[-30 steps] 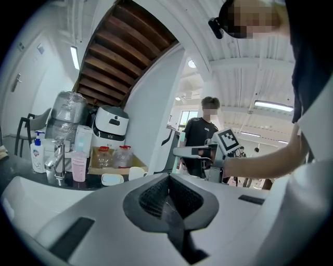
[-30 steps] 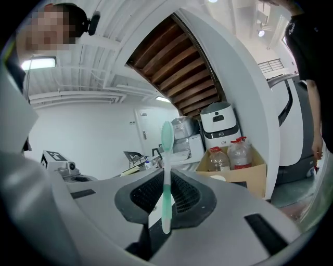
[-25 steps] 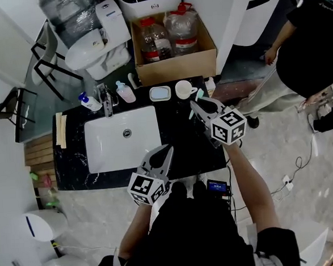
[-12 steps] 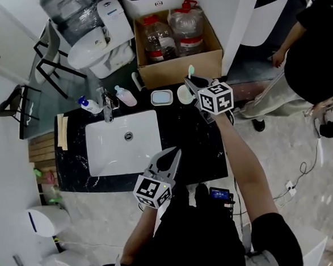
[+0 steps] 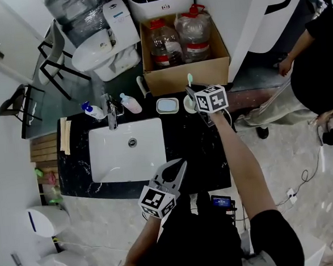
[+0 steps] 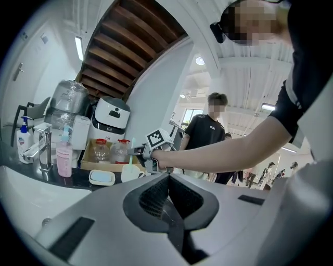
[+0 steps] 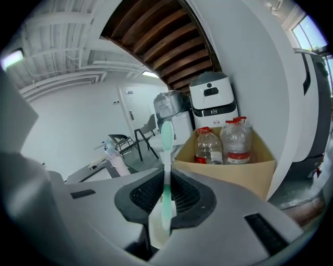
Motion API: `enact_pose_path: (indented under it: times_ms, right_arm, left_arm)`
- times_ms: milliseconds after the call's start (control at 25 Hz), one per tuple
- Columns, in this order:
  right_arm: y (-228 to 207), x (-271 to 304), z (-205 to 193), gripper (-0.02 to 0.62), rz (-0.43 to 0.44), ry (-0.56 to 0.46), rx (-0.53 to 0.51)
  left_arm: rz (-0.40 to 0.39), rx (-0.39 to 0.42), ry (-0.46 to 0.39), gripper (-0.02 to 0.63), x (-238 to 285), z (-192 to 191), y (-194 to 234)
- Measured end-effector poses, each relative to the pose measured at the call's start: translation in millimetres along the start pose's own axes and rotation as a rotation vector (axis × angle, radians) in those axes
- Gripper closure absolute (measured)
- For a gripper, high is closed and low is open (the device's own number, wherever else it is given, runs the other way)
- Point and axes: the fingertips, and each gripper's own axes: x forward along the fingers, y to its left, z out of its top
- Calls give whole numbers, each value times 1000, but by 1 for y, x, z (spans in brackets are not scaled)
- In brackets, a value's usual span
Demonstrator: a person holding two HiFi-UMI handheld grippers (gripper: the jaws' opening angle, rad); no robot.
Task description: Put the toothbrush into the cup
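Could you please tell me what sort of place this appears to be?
Most likely a bathroom mock-up inside a larger hall: a white sink in a black counter with a faucet and soap bottles, and a toilet just behind it.

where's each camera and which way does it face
Head view: on the person's head, facing steeply down at the sink; both forearms, left gripper and right gripper show.
Left gripper view: on the left gripper, facing along its shut, empty jaws across the counter; the right arm shows.
Right gripper view: on the right gripper, facing along jaws shut on the toothbrush toward the cardboard box.
Shared: head and left gripper views both show the right gripper holding the toothbrush over the cup.
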Motion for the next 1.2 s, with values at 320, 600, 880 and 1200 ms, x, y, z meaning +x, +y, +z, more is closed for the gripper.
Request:
enact_pose_path:
  times_ms: [320,600,880,1200]
  right_arm:
    - [2,15,-30,549,3,109,19]
    - [-2,18,-36,549,-10,121,20]
    - [-1,15,-28,546,-40,119,-14]
    - [-3,22,-38,545,-30,139,-4]
  left_arm:
    - [21,-19,0,600,-5,-3,12]
    - [28,-16,-1,600,-8,-4,14]
    - [40,-25,-3,600,-13,-6,18]
    - [49,-37,-3,600,-18,-9,19]
